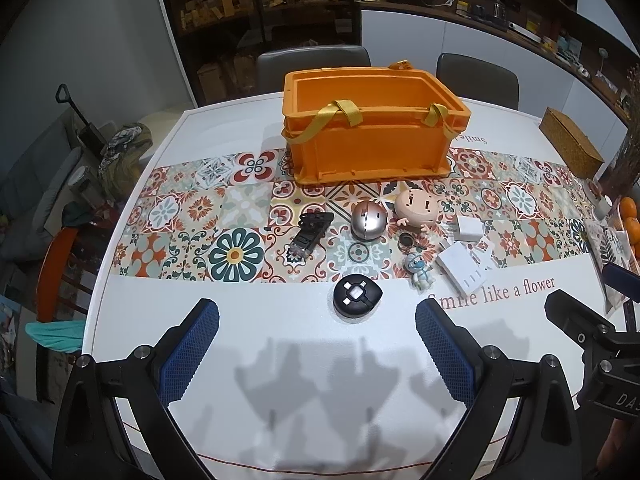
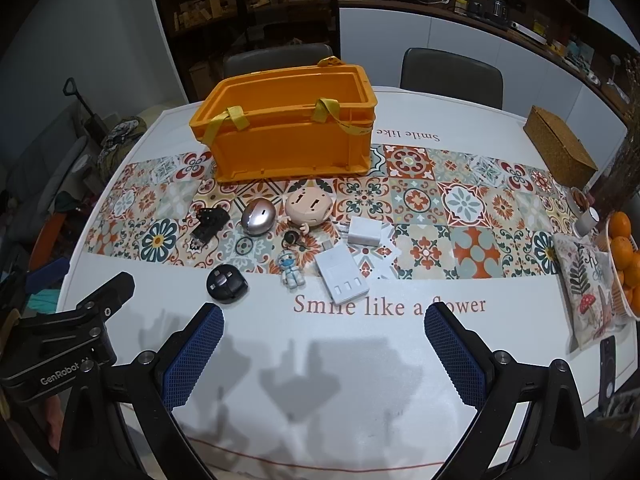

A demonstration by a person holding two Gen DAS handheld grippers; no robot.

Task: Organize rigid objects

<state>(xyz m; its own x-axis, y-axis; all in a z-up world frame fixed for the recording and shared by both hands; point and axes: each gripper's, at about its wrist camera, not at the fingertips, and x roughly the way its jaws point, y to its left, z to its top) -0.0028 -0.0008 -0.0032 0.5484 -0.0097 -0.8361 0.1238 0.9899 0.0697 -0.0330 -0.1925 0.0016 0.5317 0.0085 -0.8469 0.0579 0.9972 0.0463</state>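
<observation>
Orange plastic crate (image 1: 372, 136), ribbed, yellow webbed straps, upper centre of left view; glossy black puck (image 1: 357, 295) below, left gripper (image 1: 316, 322) spread wide, empty. Right view: crate (image 2: 288, 136) upper left, silver egg-shaped shell (image 2: 259, 216), flat white charger (image 2: 343, 277) mid-frame; right gripper (image 2: 324, 326) agape, holding nothing.

Near strip of table (image 1: 280, 360) bare between both grippers and objects: free passage. Left gripper (image 1: 317, 320) and right gripper (image 2: 324, 326) wide apart, nothing between fingers. Black puck (image 1: 357, 295) alone on white, clear all round. Cluster behind it tight: silver ball (image 1: 368, 221) just beside doll head (image 1: 416, 207); keyring (image 2: 293, 239), figurine (image 2: 292, 271), white hub (image 2: 342, 277), white cube (image 2: 363, 232) crowded. Black clip (image 1: 310, 232) well apart leftward. Crate (image 1: 372, 128) open-topped; straps (image 1: 336, 114) draped over near rim. Wicker box (image 2: 560, 148), oranges (image 2: 624, 248) block right edge.
</observation>
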